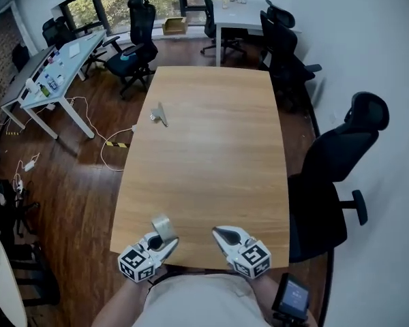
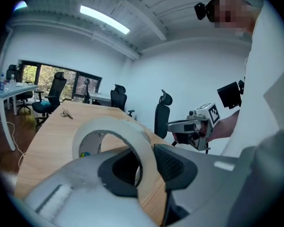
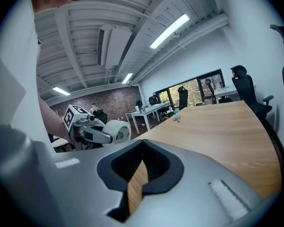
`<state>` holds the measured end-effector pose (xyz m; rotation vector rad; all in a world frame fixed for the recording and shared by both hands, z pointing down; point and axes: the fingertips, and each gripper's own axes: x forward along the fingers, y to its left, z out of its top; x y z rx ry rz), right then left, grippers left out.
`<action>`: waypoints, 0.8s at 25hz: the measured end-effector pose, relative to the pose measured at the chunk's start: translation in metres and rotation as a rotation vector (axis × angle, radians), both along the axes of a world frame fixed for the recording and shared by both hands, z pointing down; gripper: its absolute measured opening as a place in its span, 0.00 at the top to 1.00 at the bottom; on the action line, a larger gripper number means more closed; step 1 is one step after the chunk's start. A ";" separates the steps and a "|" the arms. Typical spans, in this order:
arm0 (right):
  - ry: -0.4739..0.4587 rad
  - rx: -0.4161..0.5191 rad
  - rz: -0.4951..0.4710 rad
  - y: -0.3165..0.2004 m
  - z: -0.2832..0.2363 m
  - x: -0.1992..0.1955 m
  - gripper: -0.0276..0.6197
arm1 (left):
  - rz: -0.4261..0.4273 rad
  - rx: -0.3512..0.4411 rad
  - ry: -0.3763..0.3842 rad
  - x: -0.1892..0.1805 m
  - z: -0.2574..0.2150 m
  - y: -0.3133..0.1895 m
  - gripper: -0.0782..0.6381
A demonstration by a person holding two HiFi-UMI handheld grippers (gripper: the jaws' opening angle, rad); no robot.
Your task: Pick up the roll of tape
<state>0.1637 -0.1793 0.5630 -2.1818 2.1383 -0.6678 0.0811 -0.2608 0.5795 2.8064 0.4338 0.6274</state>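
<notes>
The roll of tape, a pale whitish ring, is lifted off the wooden table at its near edge. My left gripper is shut on it. In the left gripper view the tape stands on edge, its band pinched between the two dark pads of the left gripper. My right gripper hovers beside it to the right, shut with nothing in it. The right gripper view shows the tape in the left gripper.
A small metal object lies on the table's far left part. A black office chair stands close to the table's right edge. More chairs and white desks stand beyond the table's far end.
</notes>
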 end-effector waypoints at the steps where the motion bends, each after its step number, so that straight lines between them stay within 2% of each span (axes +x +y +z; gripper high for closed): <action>1: 0.006 0.012 -0.009 0.001 -0.005 0.000 0.95 | -0.017 0.000 0.021 -0.001 -0.007 0.002 0.75; 10: 0.050 0.059 -0.120 0.000 -0.031 -0.027 0.95 | -0.104 0.006 0.148 -0.024 -0.051 0.021 0.75; 17: 0.050 0.075 -0.183 -0.007 -0.036 -0.066 0.95 | -0.159 -0.035 0.169 -0.062 -0.043 0.027 0.75; 20: 0.030 0.067 -0.178 -0.004 -0.035 -0.079 0.95 | -0.167 -0.045 0.169 -0.077 -0.039 0.033 0.74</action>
